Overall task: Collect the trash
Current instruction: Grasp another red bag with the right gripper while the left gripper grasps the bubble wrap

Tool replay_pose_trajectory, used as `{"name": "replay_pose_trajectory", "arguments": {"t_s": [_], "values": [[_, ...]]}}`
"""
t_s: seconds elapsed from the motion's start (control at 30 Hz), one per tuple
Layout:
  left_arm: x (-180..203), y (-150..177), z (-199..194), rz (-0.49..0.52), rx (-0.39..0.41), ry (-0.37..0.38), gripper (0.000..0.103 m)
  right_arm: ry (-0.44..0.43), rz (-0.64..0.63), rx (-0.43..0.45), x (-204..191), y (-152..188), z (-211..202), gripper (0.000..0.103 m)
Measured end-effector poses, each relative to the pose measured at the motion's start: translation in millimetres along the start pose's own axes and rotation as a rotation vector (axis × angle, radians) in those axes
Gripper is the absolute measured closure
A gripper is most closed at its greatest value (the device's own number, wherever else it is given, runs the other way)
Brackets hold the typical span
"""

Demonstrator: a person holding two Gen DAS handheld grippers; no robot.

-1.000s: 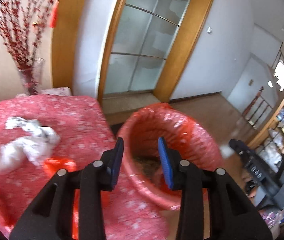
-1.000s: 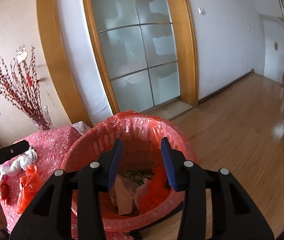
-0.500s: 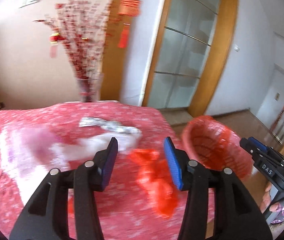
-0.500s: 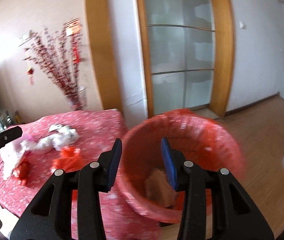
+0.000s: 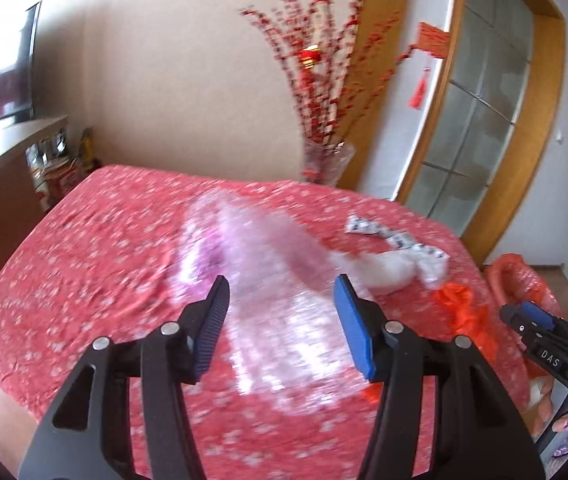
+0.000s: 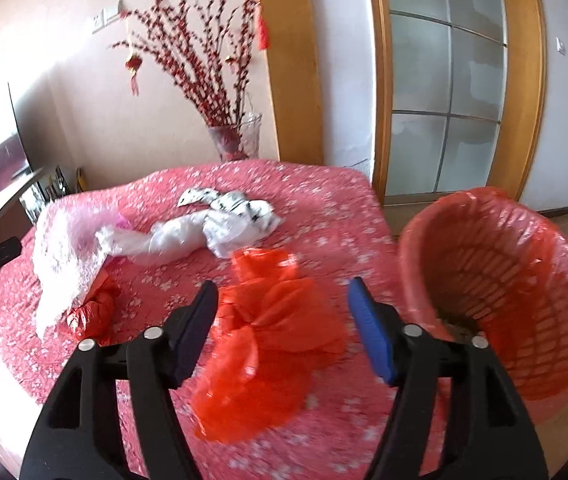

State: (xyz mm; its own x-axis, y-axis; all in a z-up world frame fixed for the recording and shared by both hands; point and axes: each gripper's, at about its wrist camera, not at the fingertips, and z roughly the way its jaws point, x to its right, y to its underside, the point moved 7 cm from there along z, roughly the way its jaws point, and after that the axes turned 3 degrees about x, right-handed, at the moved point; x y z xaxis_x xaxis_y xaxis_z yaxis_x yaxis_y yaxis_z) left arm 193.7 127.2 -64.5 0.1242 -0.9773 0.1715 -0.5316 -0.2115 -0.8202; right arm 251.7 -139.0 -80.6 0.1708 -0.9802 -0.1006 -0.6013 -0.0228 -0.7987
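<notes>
Red tablecloth point(image 6: 324, 216) bears red bag point(image 6: 268, 340) between opening, empty right hand-held gripper point(image 6: 282, 308).

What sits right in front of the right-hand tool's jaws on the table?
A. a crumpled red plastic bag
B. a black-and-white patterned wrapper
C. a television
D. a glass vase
A: in the right wrist view the red bag lies on the table between the opening jaws of the right gripper, not yet pinched; the wrapper lies farther back.
</notes>
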Motion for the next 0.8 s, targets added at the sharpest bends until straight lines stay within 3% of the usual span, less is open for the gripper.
{"name": "replay_pose_trajectory", "arguments": {"t_s": [0.33,0.43,0.53,0.8], "values": [[-19.1,16.5,2.6,-0.007,-0.02,0.01,0.041,0.045,-0.045,-0.12,-14.9,23.7,34.0,0.035],[-12.7,20.1,7.6,-0.005,-0.035,0.017,0.038,0.033,-0.036,-0.143,-13.9,28.5,36.1,0.059],[-2.6,24.2,11.4,-0.004,-0.054,0.04,0.037,0.031,-0.027,-0.146,-13.9,28.8,34.3,0.071],[24.6,27.2,31.7,0.024,-0.096,0.035,0.035,0.03,-0.023,-0.139,-7.4,30.3,26.8,0.076]]}}
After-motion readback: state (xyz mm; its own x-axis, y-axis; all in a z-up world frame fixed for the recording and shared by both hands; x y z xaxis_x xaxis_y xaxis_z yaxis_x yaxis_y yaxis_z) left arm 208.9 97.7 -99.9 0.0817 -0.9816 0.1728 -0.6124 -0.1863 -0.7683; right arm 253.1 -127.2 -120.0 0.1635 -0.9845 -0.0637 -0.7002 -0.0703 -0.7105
